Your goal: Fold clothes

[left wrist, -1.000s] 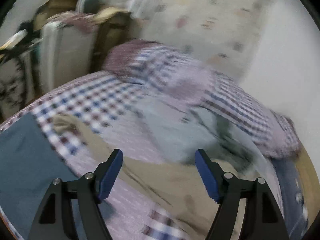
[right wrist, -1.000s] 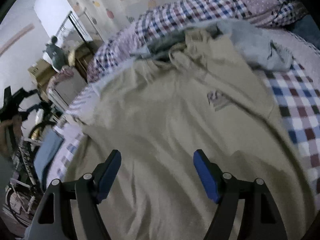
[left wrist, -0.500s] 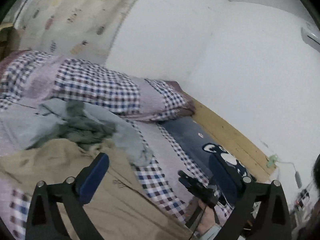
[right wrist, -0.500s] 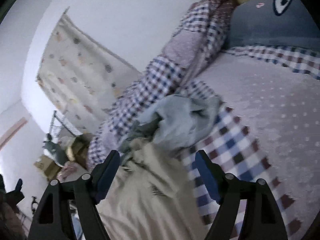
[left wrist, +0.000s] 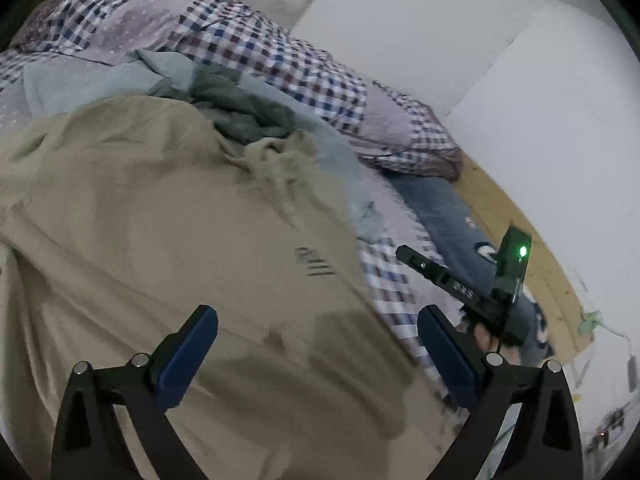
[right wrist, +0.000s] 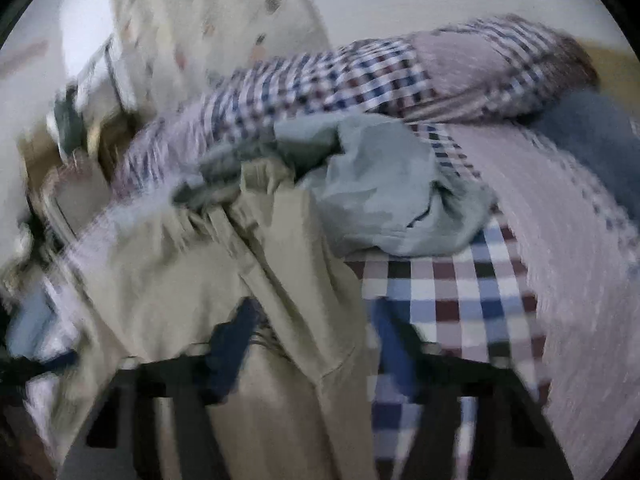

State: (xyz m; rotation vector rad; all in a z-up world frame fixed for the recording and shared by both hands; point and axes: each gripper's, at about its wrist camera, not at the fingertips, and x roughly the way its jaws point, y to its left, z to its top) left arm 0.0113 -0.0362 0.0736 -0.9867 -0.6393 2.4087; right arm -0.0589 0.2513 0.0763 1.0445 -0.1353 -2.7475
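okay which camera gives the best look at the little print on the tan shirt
The left wrist view. There the print shows as short dark lines on the flat front of the tan shirt, though too blurred to read. The right wrist view is heavily motion-blurred; only folds of the shirt show, and I can't make out the print.

Matt khaki cloth shirt (left wrist: 168, 232), soft grey garments (right wrist: 384, 192), checked cotton bedding (right wrist: 460, 292), bare wood bed frame (left wrist: 520, 216).

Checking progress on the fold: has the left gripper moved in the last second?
Yes. The left gripper has swung right: the white wall and wooden bed edge now fill that side, above the beige shirt.
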